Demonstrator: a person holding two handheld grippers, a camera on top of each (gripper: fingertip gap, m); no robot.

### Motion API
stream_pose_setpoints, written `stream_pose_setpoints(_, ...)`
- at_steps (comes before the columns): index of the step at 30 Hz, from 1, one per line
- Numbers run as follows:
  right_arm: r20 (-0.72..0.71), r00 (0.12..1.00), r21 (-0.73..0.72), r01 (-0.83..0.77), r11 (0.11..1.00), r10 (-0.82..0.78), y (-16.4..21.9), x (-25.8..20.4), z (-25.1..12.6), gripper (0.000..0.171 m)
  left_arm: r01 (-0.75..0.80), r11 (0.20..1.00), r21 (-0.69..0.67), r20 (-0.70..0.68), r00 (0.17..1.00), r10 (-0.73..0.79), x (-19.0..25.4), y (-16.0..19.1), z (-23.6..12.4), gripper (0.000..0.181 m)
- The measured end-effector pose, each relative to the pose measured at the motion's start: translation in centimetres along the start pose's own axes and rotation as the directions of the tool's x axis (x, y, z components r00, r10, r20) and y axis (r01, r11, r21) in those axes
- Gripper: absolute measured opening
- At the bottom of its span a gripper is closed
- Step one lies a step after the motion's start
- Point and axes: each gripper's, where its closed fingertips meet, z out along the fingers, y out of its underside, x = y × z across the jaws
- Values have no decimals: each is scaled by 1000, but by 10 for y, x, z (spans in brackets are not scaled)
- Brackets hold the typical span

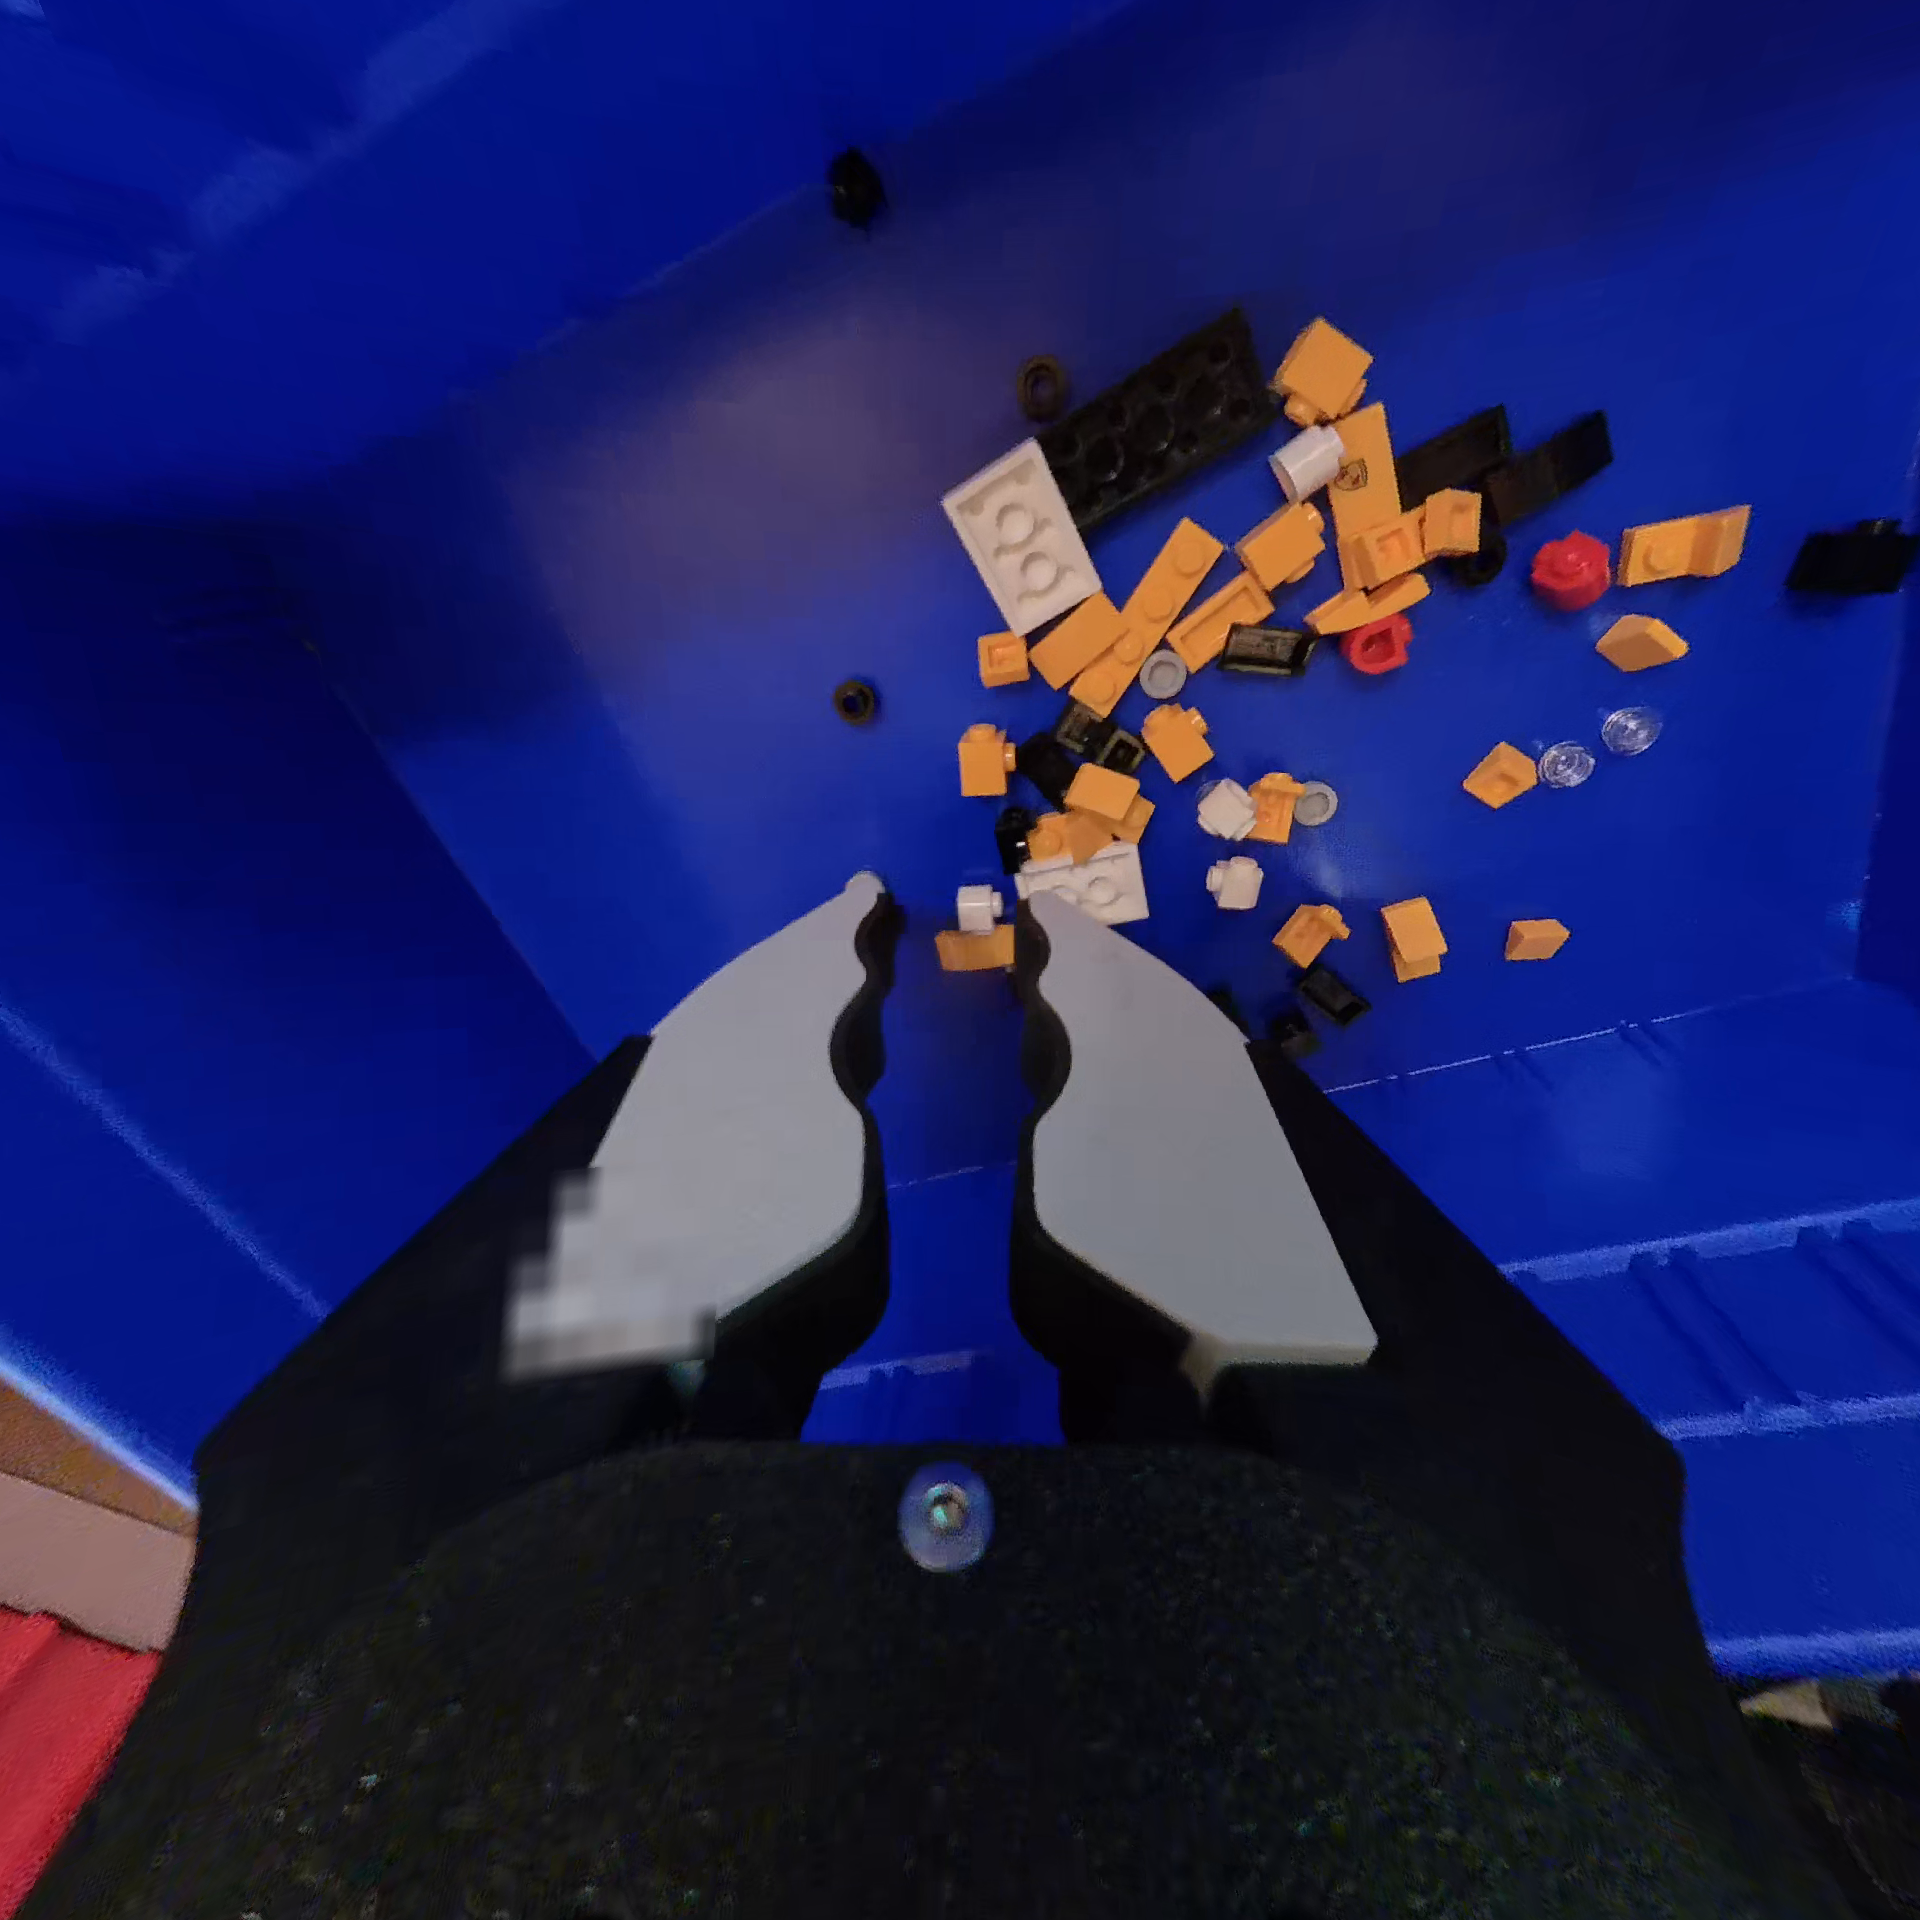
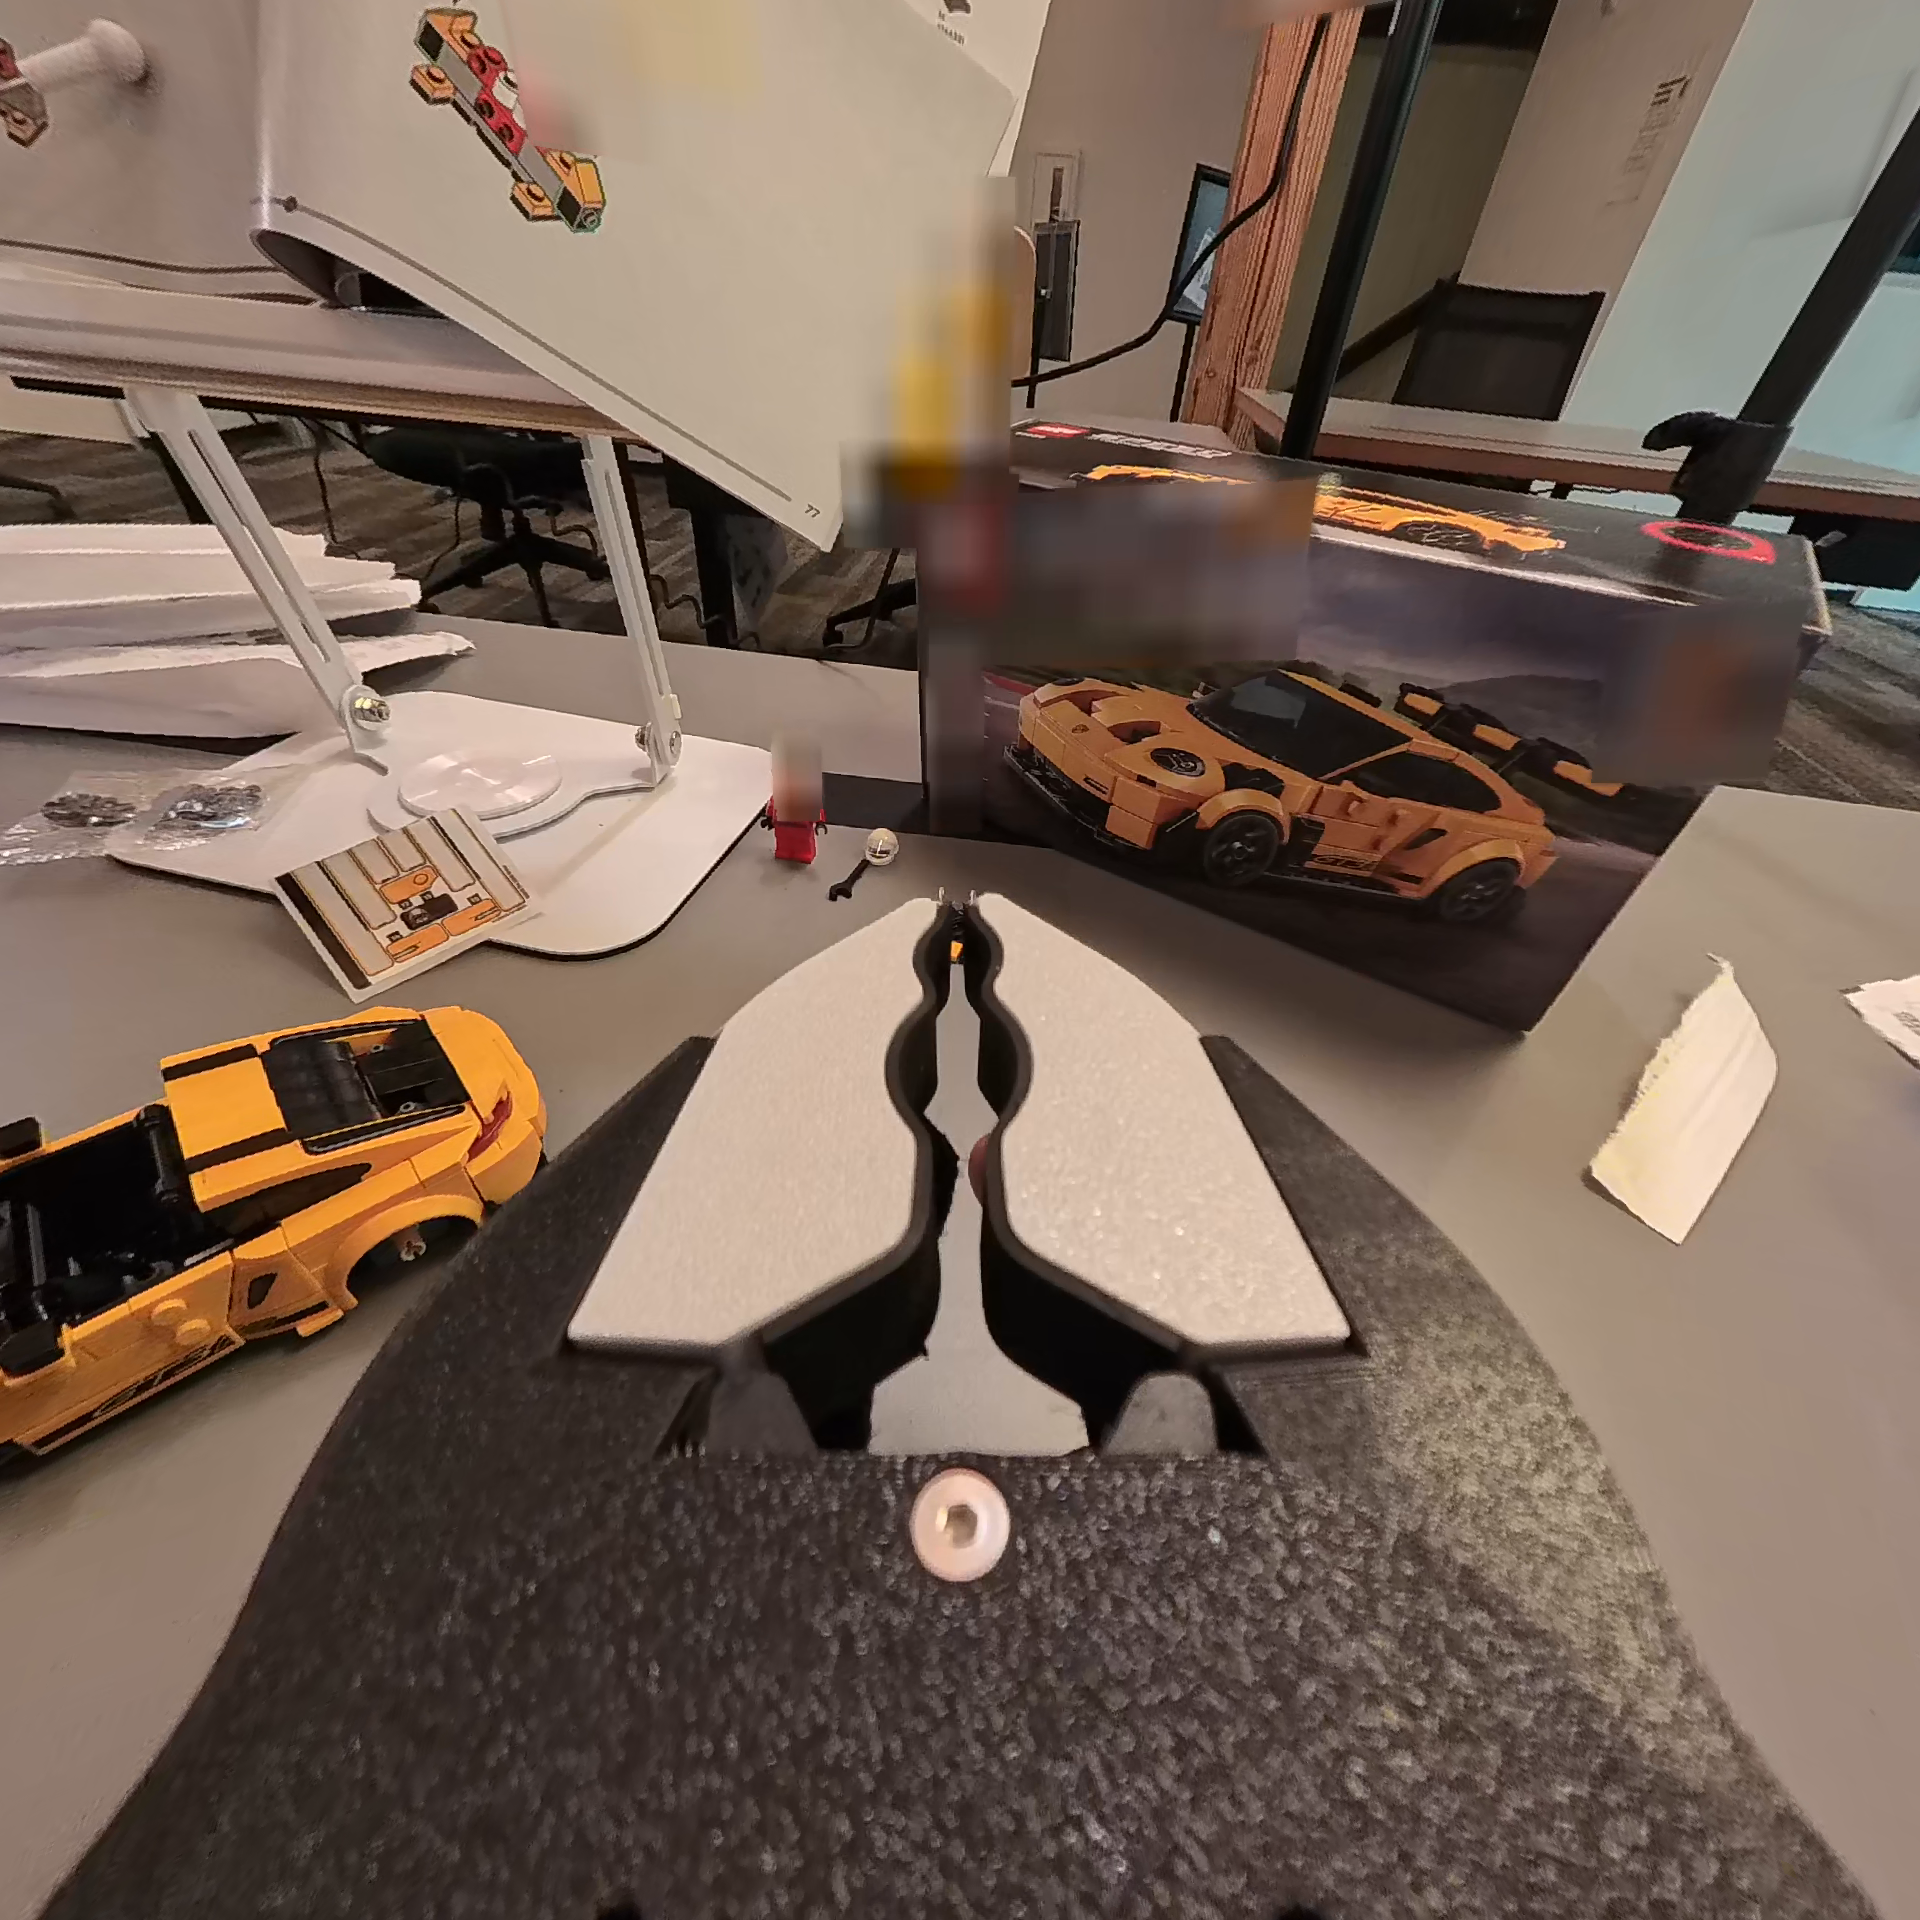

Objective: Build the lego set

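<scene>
Left wrist view: hand-held gripper (image 1: 951,914) gapes over loose bricks (image 1: 1195,644).

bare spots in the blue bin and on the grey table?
Blue bin: floor left of the brick pile is bare except two small black rings; the right half is crowded. Grey table: open between the set box and torn paper; the left is crowded by the yellow car and white stand.

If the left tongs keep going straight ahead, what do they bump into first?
Probably the small orange brick lying between the tips of the open left tongs, with a tiny white brick just beyond it on the blue bin floor. Depth is hard to judge.
</scene>
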Motion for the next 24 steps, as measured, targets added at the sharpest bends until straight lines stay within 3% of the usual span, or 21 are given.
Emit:
stream_pose_setpoints(9, 0, 1000, -7, 3, 1000, -3, 2, -1, 1, 1, -32, 997, 73, -75, 996, 38, 11, -3, 0, 19)
stream_pose_setpoints(24, 0, 1000, -21, 7, 1000, -7, 5, -1, 2, 2, -23, 997, -68, -110, 994, 15, 6, 12, 19, 13)
